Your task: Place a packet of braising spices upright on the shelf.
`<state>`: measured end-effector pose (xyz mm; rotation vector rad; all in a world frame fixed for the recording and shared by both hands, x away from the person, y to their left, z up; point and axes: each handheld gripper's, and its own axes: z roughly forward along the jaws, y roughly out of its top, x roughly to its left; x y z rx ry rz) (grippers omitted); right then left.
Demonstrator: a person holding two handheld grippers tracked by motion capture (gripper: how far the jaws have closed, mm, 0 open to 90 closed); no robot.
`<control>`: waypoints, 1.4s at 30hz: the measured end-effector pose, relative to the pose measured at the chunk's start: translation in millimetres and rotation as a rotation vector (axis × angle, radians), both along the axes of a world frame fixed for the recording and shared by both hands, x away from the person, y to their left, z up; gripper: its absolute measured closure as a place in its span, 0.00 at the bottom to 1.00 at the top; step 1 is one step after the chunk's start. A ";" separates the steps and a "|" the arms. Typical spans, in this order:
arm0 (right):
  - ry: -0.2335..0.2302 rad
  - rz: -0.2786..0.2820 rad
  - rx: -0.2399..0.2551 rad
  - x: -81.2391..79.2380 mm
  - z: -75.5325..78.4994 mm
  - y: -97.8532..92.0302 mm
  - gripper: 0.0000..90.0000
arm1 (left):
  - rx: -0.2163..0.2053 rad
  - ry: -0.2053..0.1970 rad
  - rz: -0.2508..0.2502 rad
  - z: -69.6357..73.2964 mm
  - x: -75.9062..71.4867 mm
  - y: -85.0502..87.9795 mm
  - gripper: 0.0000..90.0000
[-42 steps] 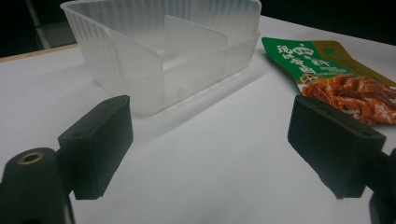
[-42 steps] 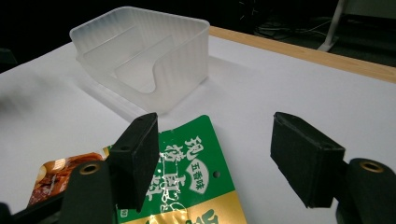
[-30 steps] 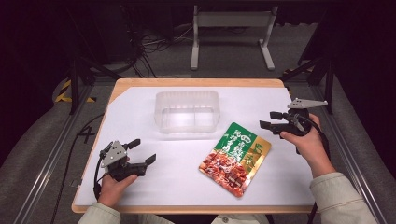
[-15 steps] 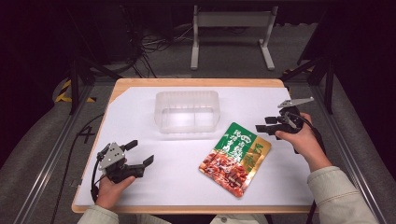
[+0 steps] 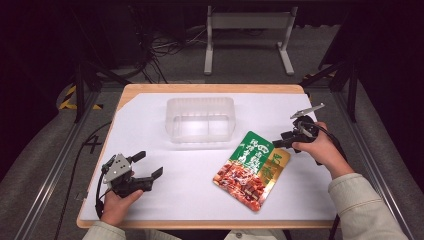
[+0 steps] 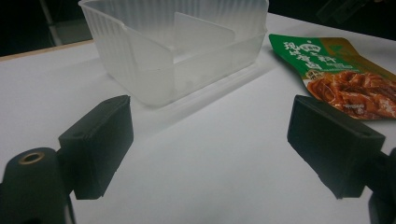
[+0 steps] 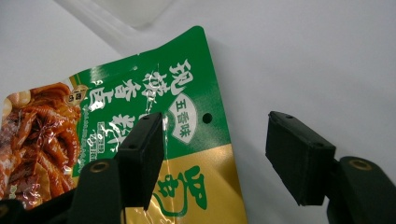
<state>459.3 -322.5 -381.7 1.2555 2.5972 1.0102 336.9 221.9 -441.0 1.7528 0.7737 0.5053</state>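
One flat green-and-gold foil snack pouch point(image 5: 251, 170) lies on the white-covered worktop point(image 5: 150, 115), just in front and to the right of the clear ribbed plastic tub point(image 5: 200, 119). The right hand-held gripper point(image 7: 212, 154) hovers at the pouch's gold edge, jaws spread wide and empty, one over the packet and one over bare paper. A clean pick likely means lowering until that edge sits between the jaws, then closing. The left hand-held gripper point(image 5: 145, 167) waits wide open and empty, well apart.
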 end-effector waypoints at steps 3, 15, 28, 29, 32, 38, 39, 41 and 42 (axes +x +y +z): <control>0.030 0.005 -0.013 1.5 -4.4 0.7 0.41 | 0.005 0.002 -0.002 0.3 0.1 -0.4 0.17; 0.106 0.028 -0.038 4.3 -18.7 3.7 0.41 | -0.015 -0.007 -0.004 1.4 -0.1 -0.4 0.17; 0.184 0.053 -0.021 3.6 -24.5 3.1 0.47 | -0.007 -0.001 -0.005 1.2 0.4 -0.8 0.17; 0.182 0.057 -0.019 3.3 -23.9 2.6 0.48 | -0.005 0.001 -0.006 1.2 0.4 -0.7 0.17; 0.180 0.069 -0.004 2.3 -21.1 1.0 0.50 | -0.007 0.005 -0.007 0.9 0.6 -1.0 0.17; 0.164 0.134 0.020 -4.1 -13.0 4.0 0.55 | -0.001 0.005 -0.008 0.7 1.1 -1.8 0.17; 0.164 0.142 0.016 -5.3 -12.7 5.1 0.56 | -0.001 0.004 -0.008 0.7 1.1 -2.0 0.17; 0.171 0.161 0.013 -6.8 -14.2 7.2 0.60 | -0.002 0.001 -0.010 0.8 1.0 -2.3 0.17; 0.176 0.166 0.007 -7.2 -15.1 8.1 0.61 | -0.002 0.001 -0.009 0.9 1.0 -2.4 0.17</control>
